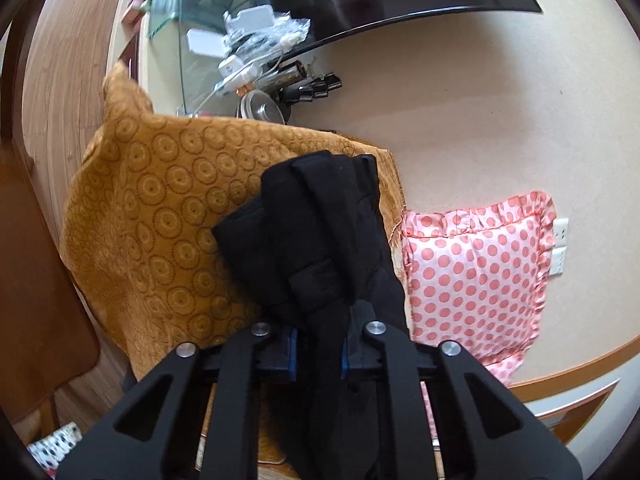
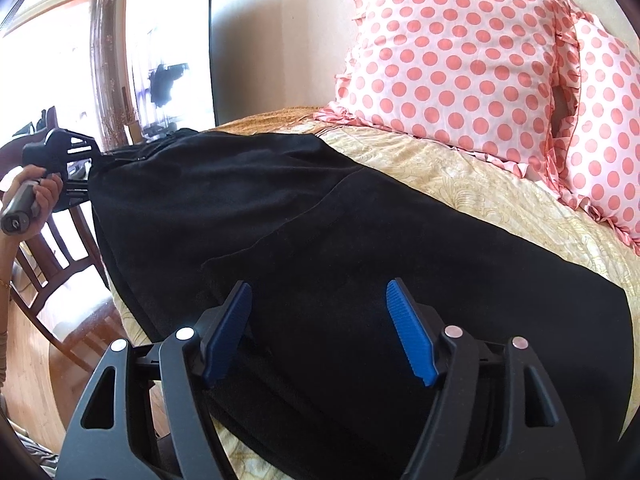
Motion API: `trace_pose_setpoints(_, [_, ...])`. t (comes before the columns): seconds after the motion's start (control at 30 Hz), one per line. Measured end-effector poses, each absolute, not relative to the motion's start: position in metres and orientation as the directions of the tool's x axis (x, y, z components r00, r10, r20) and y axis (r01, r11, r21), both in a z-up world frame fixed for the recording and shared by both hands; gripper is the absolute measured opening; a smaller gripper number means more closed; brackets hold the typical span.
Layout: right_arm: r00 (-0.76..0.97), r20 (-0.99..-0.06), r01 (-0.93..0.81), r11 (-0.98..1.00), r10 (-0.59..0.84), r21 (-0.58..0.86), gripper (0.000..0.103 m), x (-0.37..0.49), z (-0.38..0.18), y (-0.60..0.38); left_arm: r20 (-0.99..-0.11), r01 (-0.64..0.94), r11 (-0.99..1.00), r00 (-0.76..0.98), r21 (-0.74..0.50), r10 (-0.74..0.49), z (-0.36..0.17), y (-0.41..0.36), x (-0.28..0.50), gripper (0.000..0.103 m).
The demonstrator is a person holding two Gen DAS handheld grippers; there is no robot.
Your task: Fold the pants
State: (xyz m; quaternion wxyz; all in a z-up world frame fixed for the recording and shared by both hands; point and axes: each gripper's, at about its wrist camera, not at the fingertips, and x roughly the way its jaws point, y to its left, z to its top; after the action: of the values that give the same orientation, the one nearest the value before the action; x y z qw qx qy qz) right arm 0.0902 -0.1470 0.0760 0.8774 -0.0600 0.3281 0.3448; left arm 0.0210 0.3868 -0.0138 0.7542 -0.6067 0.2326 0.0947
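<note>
The left wrist view is taken close along the left gripper (image 1: 318, 344), facing down the black pants (image 1: 320, 240) toward the far wall. The right wrist view is set just above the right gripper (image 2: 320, 320), facing left across the bed (image 2: 460, 176). Pants and a polka-dot pillow (image 1: 472, 272) are shared.

The pants (image 2: 320, 240) are spread along the bed (image 2: 460, 184), running from the near edge toward the far end. Two pillows (image 2: 452, 60) are propped behind them to the right (side by side, touching). At the far left, a chair (image 2: 52, 248) is placed beside the bed, below the hand (image 2: 44, 196) on the left gripper's handle.
</note>
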Motion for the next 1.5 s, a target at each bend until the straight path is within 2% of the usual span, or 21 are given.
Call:
trace_pose_setpoints(0.2, [0.589,-0.552,-0.597,0.778,0.590,0.194,0.072,0.084,0.085,-0.191,-0.467,-0.372,0.533,0.883,-0.760,-0.050,0.053,0.348,0.031,0.008])
trace_pose_setpoints(0.33, [0.611,-0.538,-0.543,0.802,0.581,0.248,0.072,0.084,0.082,-0.222,-0.446,-0.282,0.726,0.894,-0.627,-0.038,0.107,0.292,0.047,0.008])
trace_pose_setpoints(0.47, [0.635,-0.529,-0.499,0.821,0.563,0.277,0.072,0.081,0.080,-0.249,-0.407,-0.126,0.835,0.905,-0.536,-0.124,0.147,0.225,0.063,0.008])
trace_pose_setpoints(0.6, [0.670,-0.513,-0.442,0.844,0.537,0.305,0.072,0.073,0.081,-0.279,-0.387,0.076,0.891,0.882,-0.448,-0.270,0.180,0.142,0.081,0.008])
trace_pose_setpoints(0.7, [0.701,-0.502,-0.390,0.862,0.506,0.324,0.078,0.066,0.083,-0.303,-0.388,0.249,0.881,0.826,-0.402,-0.410,0.192,0.065,0.094,0.008])
trace_pose_setpoints(0.87, [0.747,-0.514,-0.294,0.903,0.422,0.314,0.078,0.050,0.082,-0.346,-0.437,0.432,0.812,0.689,-0.393,-0.578,0.172,-0.033,0.112,0.008])
trace_pose_setpoints(1.0, [0.768,-0.531,-0.217,0.925,0.359,0.312,0.079,0.043,0.079,-0.376,-0.547,0.495,0.763,0.535,-0.415,-0.644,0.127,-0.092,0.124,0.008])
trace_pose_setpoints(1.1, [0.771,-0.549,-0.166,0.934,0.323,0.317,0.079,0.040,0.075,-0.395,-0.615,0.524,0.761,0.470,-0.381,-0.632,0.095,-0.122,0.122,0.008])
trace_pose_setpoints(1.2, [0.774,-0.556,-0.136,0.938,0.302,0.319,0.079,0.039,0.072,-0.407,-0.609,0.523,0.772,0.495,-0.360,-0.619,0.095,-0.124,0.122,0.008])
trace_pose_setpoints(1.3, [0.779,-0.555,-0.117,0.937,0.292,0.328,0.079,0.037,0.069,-0.415,-0.594,0.551,0.798,0.566,-0.244,-0.572,0.104,-0.130,0.107,0.008])
trace_pose_setpoints(1.37, [0.784,-0.552,-0.103,0.938,0.282,0.332,0.079,0.039,0.068,-0.417,-0.608,0.564,0.800,0.568,-0.203,-0.555,0.101,-0.136,0.095,0.008])
trace_pose_setpoints(1.5, [0.806,-0.535,-0.068,0.938,0.252,0.339,0.079,0.039,0.071,-0.422,-0.660,0.578,0.791,0.517,-0.200,-0.545,0.072,-0.147,0.090,0.012])
